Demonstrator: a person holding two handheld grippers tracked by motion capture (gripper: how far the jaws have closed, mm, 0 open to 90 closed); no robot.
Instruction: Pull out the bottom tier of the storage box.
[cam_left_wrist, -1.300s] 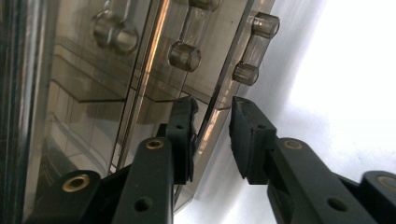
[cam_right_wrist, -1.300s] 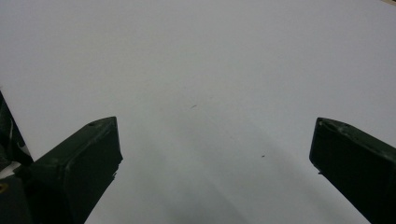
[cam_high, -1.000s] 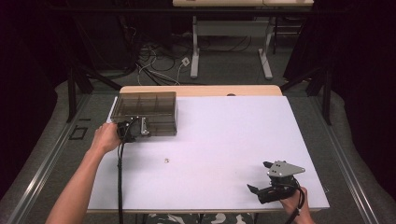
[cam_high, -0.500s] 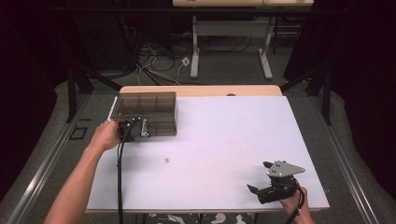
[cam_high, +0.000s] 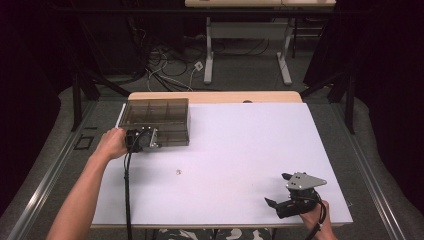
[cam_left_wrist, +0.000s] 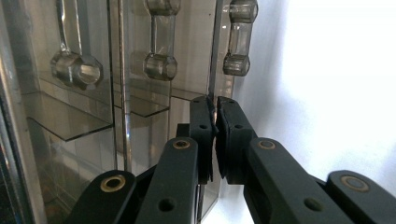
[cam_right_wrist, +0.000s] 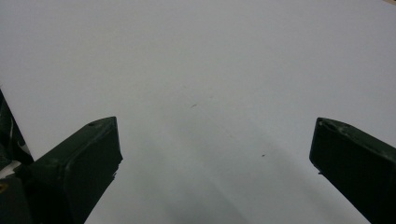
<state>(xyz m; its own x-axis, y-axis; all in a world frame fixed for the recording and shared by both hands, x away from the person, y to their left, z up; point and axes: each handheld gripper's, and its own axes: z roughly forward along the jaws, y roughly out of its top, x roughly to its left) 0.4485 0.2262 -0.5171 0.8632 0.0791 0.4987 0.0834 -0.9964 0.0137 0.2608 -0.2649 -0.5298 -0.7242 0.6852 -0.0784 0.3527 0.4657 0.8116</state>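
Between my left gripper's (cam_left_wrist: 215, 135) pads I am pinching the thin edge of the smoky clear plastic organizer box (cam_high: 156, 120); the jaws have just been closing and are now drawn almost together, with only that thin wall standing between them. In the left gripper view the wall is rising straight up out of the pinch, the box's little divided compartments are lying to the left of my fingers (cam_left_wrist: 201, 135), and three clear rounded clasps (cam_left_wrist: 159, 65) are sitting just beyond the fingertips. To the right of my fingers the white table (cam_left_wrist: 336, 84) is spreading bare. From the high view my left gripper (cam_high: 142, 139) is sitting at the box's near edge, close to its near left corner, with my left hand (cam_high: 111, 144) wrapped around it and its cable trailing back along my forearm. My right gripper (cam_high: 280, 204) is resting well apart from the box, near the table's front right corner, and its jaws are standing wide apart with nothing between them, just bare white table (cam_right_wrist: 210, 70) ahead of its fingers (cam_right_wrist: 79, 158). A tiny pale object (cam_high: 178, 172), too small to identify, is lying on the table between my two grippers, nearer the left one.
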